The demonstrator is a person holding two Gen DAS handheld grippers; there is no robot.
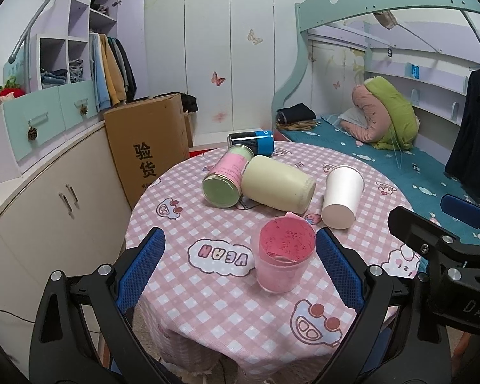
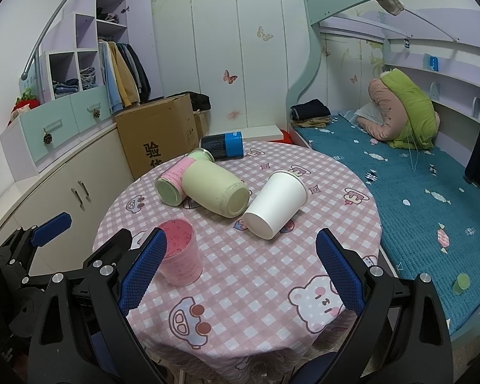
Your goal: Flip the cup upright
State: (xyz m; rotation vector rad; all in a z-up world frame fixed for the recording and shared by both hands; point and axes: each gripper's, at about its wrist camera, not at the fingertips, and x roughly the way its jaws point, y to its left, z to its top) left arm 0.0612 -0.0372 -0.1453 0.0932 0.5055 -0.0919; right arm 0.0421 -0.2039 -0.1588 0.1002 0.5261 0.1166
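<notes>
A pink measuring cup (image 1: 283, 256) stands upright on the round table's pink checked cloth (image 1: 208, 304), near its front edge. My left gripper (image 1: 240, 268) is open, its blue fingers either side of the cup without touching it. A white paper cup (image 1: 340, 196) lies on its side behind, as do a cream cup (image 1: 276, 187), a pink-labelled jar (image 1: 225, 176) and a blue can (image 1: 251, 142). In the right wrist view my right gripper (image 2: 240, 268) is open and empty at the front edge, the pink cup (image 2: 179, 252) beside its left finger and the white paper cup (image 2: 275, 204) beyond it.
A cardboard box (image 1: 147, 140) and cabinets (image 1: 48, 198) stand left of the table. A bed with a teal cover (image 2: 416, 198) runs along the right. The left gripper's body (image 2: 32, 243) shows at the left of the right wrist view.
</notes>
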